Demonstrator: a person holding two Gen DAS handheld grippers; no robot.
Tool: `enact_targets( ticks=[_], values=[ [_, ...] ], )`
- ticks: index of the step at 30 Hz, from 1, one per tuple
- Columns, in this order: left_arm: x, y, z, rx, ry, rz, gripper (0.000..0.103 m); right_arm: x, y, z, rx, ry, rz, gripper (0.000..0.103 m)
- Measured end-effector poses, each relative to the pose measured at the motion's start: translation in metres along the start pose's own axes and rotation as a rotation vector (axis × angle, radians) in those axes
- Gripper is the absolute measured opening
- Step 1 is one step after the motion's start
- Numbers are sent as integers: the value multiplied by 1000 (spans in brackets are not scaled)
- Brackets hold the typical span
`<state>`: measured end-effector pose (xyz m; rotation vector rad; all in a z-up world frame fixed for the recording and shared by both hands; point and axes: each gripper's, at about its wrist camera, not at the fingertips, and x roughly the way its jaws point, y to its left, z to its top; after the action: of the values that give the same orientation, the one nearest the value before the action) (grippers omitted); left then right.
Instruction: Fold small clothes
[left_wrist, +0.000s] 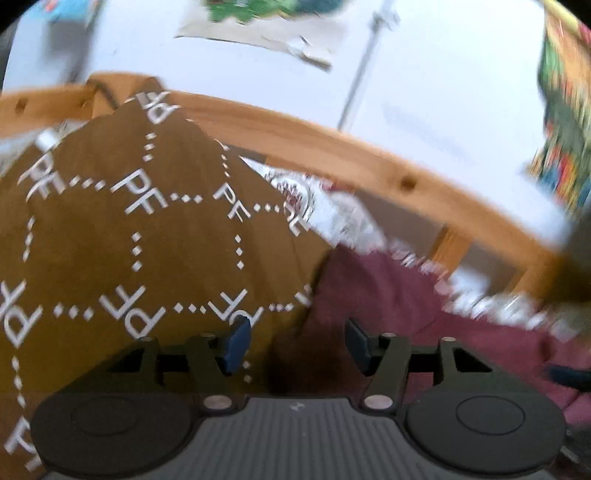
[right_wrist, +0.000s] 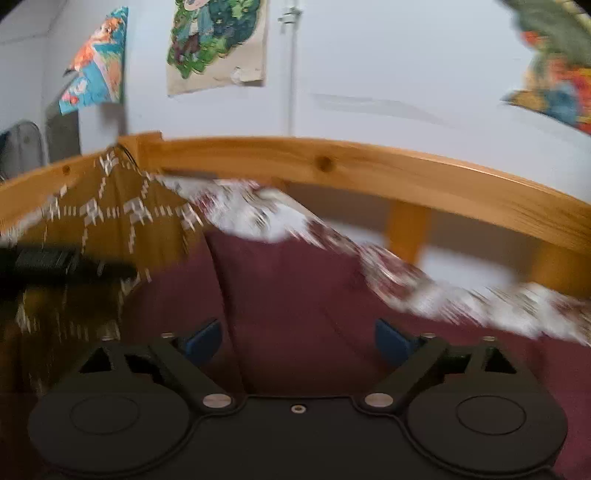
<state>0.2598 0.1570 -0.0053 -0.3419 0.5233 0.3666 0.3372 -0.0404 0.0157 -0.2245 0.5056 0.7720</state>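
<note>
A mustard-brown garment (left_wrist: 122, 240) printed with white letters and dotted lines lies in a heap on the left. A maroon garment (left_wrist: 424, 321) spreads flat beside it on the right. My left gripper (left_wrist: 295, 343) hovers over the seam where the two cloths meet, jaws apart, nothing between its blue pads (left_wrist: 236, 345). My right gripper (right_wrist: 297, 341) stands wide open above the maroon garment (right_wrist: 295, 295), nothing between its blue pads (right_wrist: 391, 343). The brown garment (right_wrist: 110, 225) shows blurred at the left of the right wrist view, with the other gripper's dark body (right_wrist: 44, 264) in front of it.
A white and red patterned sheet (right_wrist: 266, 218) covers the bed behind the clothes. A pine bed rail (right_wrist: 369, 173) curves across the back, with a white wall, posters (right_wrist: 218, 40) and a thin pipe (left_wrist: 364, 66) beyond it.
</note>
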Motion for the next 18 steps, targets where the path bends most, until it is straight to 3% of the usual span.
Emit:
enact_targets(
  ticks=[3, 9, 11, 13, 15, 18],
  values=[
    [19, -12, 0, 78, 31, 136, 62, -43, -3, -40, -38, 34, -102, 99],
    [29, -40, -6, 171, 31, 252, 66, -91, 0, -111, -75, 123, -312, 102],
    [22, -39, -5, 125, 54, 243, 71, -96, 3, -131, -91, 155, -374, 102],
    [8, -31, -4, 61, 80, 212, 81, -106, 4, -142, -71, 132, -390, 102],
    [-8, -25, -8, 12, 102, 179, 84, -116, 8, -147, -69, 105, -413, 102],
    [-44, -20, -22, 12, 123, 119, 91, -124, 16, -159, -102, 102, -437, 102]
  ],
)
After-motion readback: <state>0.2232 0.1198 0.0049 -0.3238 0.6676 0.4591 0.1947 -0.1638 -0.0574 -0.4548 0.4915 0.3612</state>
